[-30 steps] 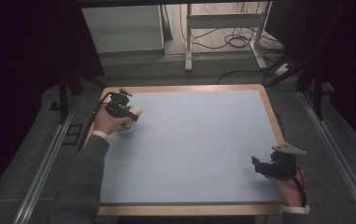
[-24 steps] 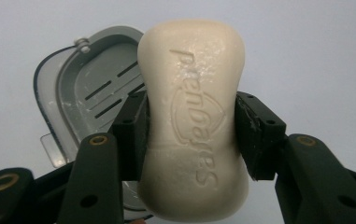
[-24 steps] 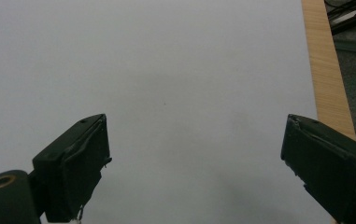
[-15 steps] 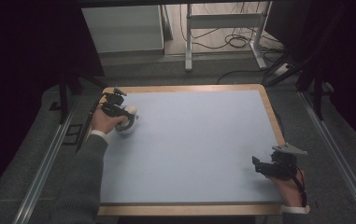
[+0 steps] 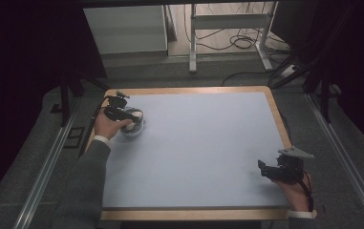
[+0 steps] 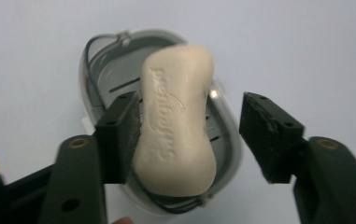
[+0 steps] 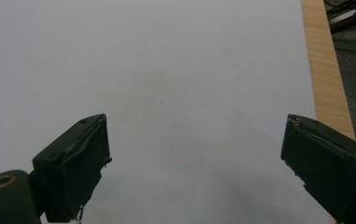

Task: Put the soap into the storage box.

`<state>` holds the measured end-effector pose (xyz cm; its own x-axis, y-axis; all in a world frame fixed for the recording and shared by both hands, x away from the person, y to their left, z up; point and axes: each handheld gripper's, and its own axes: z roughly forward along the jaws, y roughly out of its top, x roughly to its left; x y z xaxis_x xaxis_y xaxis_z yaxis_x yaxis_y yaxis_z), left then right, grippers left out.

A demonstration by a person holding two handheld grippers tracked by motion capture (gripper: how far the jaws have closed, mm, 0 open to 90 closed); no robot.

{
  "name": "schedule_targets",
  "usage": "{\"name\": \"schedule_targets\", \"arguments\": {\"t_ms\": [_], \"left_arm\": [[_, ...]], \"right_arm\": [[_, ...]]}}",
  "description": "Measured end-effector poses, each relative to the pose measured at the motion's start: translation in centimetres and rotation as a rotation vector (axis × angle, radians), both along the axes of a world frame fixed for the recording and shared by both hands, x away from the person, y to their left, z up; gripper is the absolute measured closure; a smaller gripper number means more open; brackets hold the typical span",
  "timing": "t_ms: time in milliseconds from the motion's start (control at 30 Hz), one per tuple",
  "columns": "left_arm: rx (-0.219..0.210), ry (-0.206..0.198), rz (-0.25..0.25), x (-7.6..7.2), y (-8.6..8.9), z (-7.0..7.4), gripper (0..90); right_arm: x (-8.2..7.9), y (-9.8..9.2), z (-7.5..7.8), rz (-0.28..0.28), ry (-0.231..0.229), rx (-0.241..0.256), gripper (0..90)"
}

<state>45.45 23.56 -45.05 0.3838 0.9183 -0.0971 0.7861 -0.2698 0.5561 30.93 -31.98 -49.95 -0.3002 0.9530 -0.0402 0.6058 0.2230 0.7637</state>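
Observation:
A cream bar of soap (image 6: 175, 121) with raised lettering lies in a grey oval soap dish (image 6: 89, 70) on the light blue table top. My left gripper (image 6: 192, 133) is open around the bar; its left pad (image 6: 130, 135) touches the soap and the right pad stands apart. In the high view the left gripper (image 5: 131, 116) hovers over the dish (image 5: 134, 131) at the far left of the table. My right gripper (image 5: 264, 169) rests near the front right corner, open, with nothing between its jaws (image 7: 196, 163).
The table top (image 5: 203, 143) has a wooden rim (image 7: 325, 70), which runs close along the right gripper's side. Beyond the far edge stand a white cabinet (image 5: 124, 28) and a metal frame with cables (image 5: 232, 36) on the floor.
The left hand has come down a little over the dish, and the soap now lies in it. The right gripper has stayed still.

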Motion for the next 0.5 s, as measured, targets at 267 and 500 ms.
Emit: {"name": "schedule_targets", "arguments": {"t_ms": [267, 500], "left_arm": [[-0.043, -0.067, -0.084, -2.2, -1.2, 1.4, 31.2], [-0.068, -0.094, -0.152, -4.4, -2.6, 0.8, 28.6]], "right_arm": [[-0.1, 0.1, 0.0, 0.003, -0.001, -0.003, 7.7], [-0.1, 0.1, 0.1, 0.0, -0.005, -0.007, 7.7]]}}
